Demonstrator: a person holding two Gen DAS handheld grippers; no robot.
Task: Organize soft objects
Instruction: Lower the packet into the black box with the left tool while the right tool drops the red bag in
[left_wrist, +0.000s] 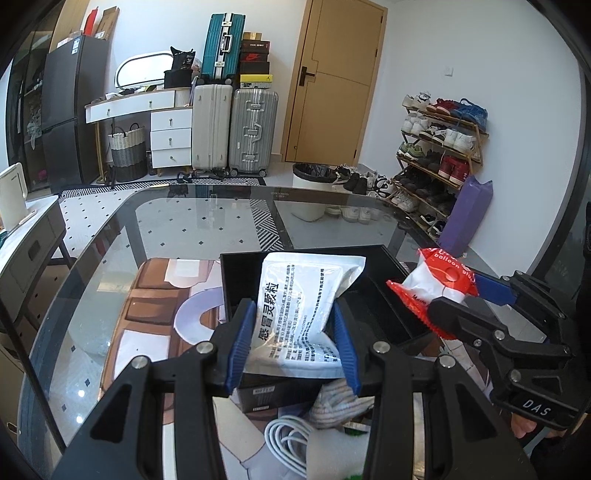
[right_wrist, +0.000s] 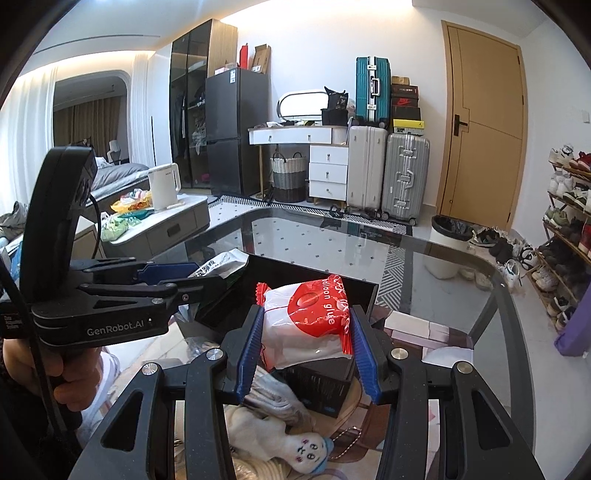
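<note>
Your left tool (left_wrist: 293, 341) clamped on white medicine pouch (left_wrist: 299, 295), held over black box (left_wrist: 373, 314) | your right tool (right_wrist: 306, 354) clamped on red-and-white balloon glue packet (right_wrist: 306, 321), just above box's rim, over glass tabletop (right_wrist: 424, 258)

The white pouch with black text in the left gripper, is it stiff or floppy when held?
Probably floppy: the pouch creases and buckles between the left gripper pads. Its glossy film looks slippery. It seems light, since its unsupported top hardly droops above the black tray.

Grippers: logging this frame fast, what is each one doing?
Left gripper: closed on the white printed pouch.
Right gripper: closed on the red-and-white balloon glue packet.
</note>
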